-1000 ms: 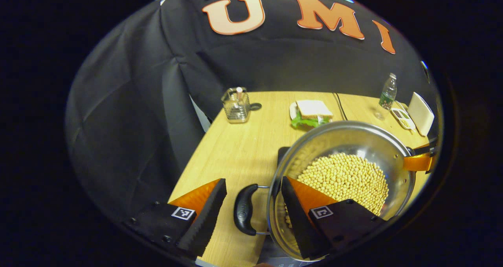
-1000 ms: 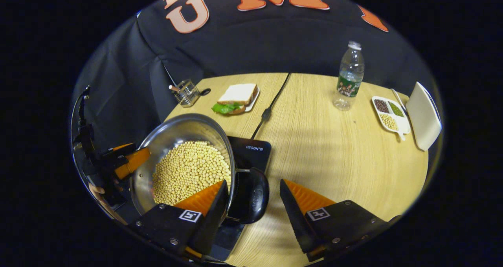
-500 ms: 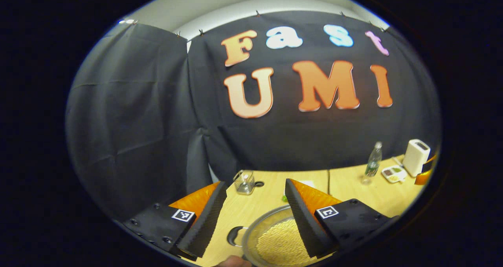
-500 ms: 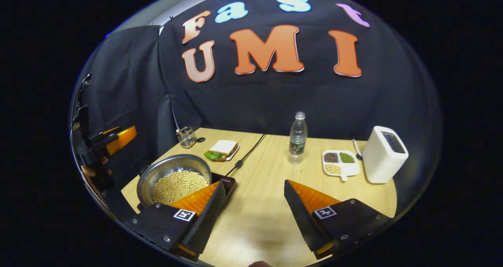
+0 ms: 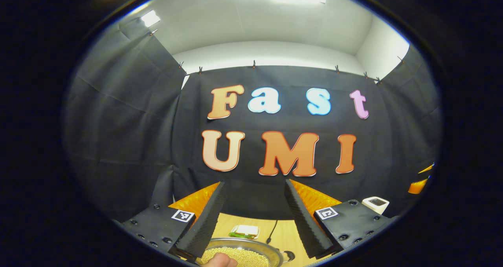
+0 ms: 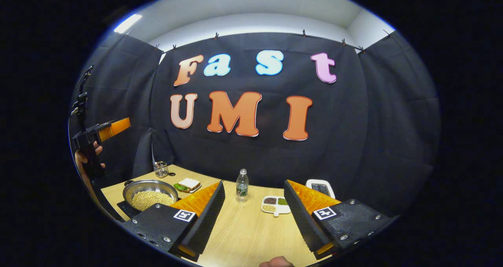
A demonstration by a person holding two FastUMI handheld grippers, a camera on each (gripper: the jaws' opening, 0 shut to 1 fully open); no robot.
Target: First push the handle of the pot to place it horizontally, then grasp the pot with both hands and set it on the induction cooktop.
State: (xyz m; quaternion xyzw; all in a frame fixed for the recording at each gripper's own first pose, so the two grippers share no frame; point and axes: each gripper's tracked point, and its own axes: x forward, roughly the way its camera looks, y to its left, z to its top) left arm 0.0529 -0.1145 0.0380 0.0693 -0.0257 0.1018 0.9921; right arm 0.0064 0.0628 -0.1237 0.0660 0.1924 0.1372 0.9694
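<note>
Left gripper (image 5: 253, 214): jaws wide apart, nothing between them; held high and level, facing the booth's black cloth wall. Seen also in the right gripper view (image 6: 112, 127), far left and high above the table, gripped by a hand (image 6: 87, 161).

Right gripper (image 6: 253, 214): jaws wide apart, nothing between them; raised above the near part of the table (image 6: 251, 235).

Pot (image 6: 149, 190): steel, sitting on the induction cooktop (image 6: 127, 209) at the left part of the table in the right gripper view. In the left gripper view its rim (image 5: 251, 243) shows at the very bottom, below and between the fingers, well under the gripper.

Pot contents: pale round beans (image 6: 151, 199), a level layer.

Pot handles: one dark side handle (image 5: 289, 255) at the right of the rim in the left gripper view; another (image 6: 127, 183) at the far left rim in the right gripper view. Both clear of either gripper.

Pot vs right gripper: pot lies left of and beyond the left finger, apart from it.

Other table items: sandwich on a plate (image 6: 188, 184) behind the pot; glass holder (image 6: 161, 169) further back; water bottle (image 6: 242, 184); divided dish of grains (image 6: 275, 204); white appliance (image 6: 320, 186); black cable (image 5: 272, 231).

Fingertip of the person (image 5: 220, 261): bottom edge of the left gripper view.
</note>
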